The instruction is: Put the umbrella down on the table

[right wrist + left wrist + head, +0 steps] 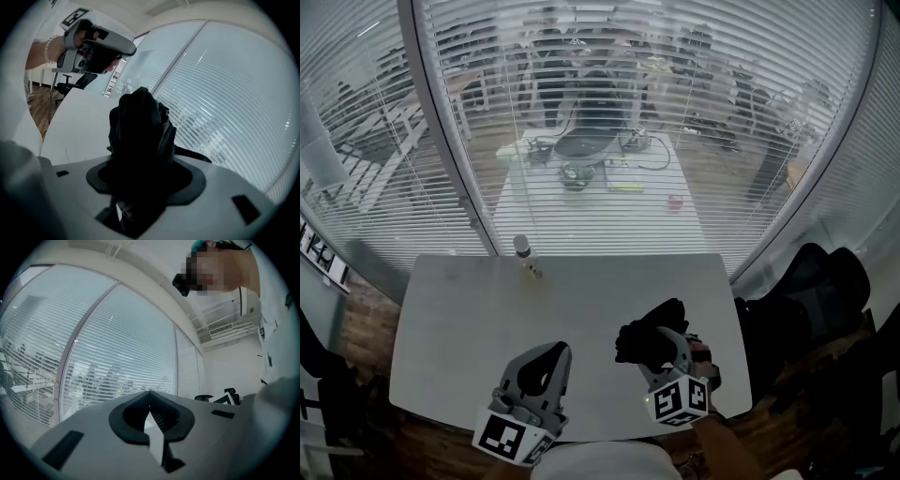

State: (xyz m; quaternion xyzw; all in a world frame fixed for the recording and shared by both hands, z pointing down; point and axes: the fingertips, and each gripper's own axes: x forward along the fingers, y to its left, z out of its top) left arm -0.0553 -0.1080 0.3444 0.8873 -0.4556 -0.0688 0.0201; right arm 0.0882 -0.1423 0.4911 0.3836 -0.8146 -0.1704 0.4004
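Observation:
A black folded umbrella (642, 337) sits in my right gripper (664, 345), which is shut on it just above the near right part of the grey table (478, 309). In the right gripper view the bundled umbrella (140, 124) sticks out past the jaws and hides the gripper (140, 164) tips; the table (77, 129) lies below and to its left. My left gripper (546, 364) hovers over the near edge of the table, left of the umbrella, shut with nothing in it. Its own view shows the left gripper (150, 393) tips meeting, pointing at the blinds.
A small bottle (523, 247) stands at the table's far edge by the window. Glass with white blinds (609, 141) rises behind the table. A black office chair (825, 281) stands to the right. A second table with clutter shows through the glass.

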